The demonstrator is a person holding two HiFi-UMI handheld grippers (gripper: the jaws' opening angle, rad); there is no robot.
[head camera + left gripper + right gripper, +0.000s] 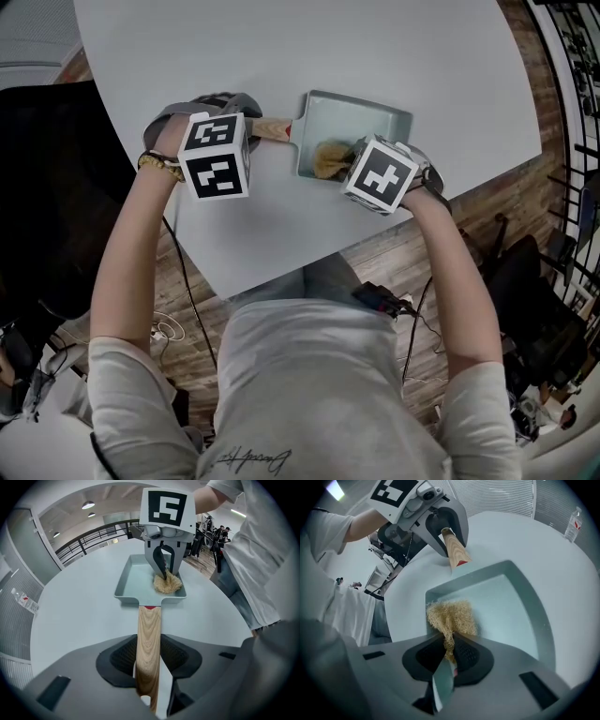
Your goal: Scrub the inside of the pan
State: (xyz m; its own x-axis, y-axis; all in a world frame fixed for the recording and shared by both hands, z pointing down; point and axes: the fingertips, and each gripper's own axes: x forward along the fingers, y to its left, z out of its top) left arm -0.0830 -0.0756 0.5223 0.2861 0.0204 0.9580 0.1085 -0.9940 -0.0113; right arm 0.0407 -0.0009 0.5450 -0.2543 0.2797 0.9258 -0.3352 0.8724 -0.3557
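A pale green square pan (375, 117) (136, 578) (515, 606) lies on the white table, its wooden handle (272, 128) (148, 653) (454, 550) pointing left in the head view. My left gripper (246, 131) (149, 667) is shut on that handle. My right gripper (352, 164) (449, 648) is shut on a tan fibrous scrubber (330, 157) (167, 583) (449, 616), which rests on the pan's floor near the handle-side near corner. Both grippers point steeply down.
The round white table (281, 56) ends close to the pan's near side, with wood floor (375, 258) beyond. A water bottle (572, 524) stands far across the table. A black chair (47, 187) sits at the left, cables on the floor.
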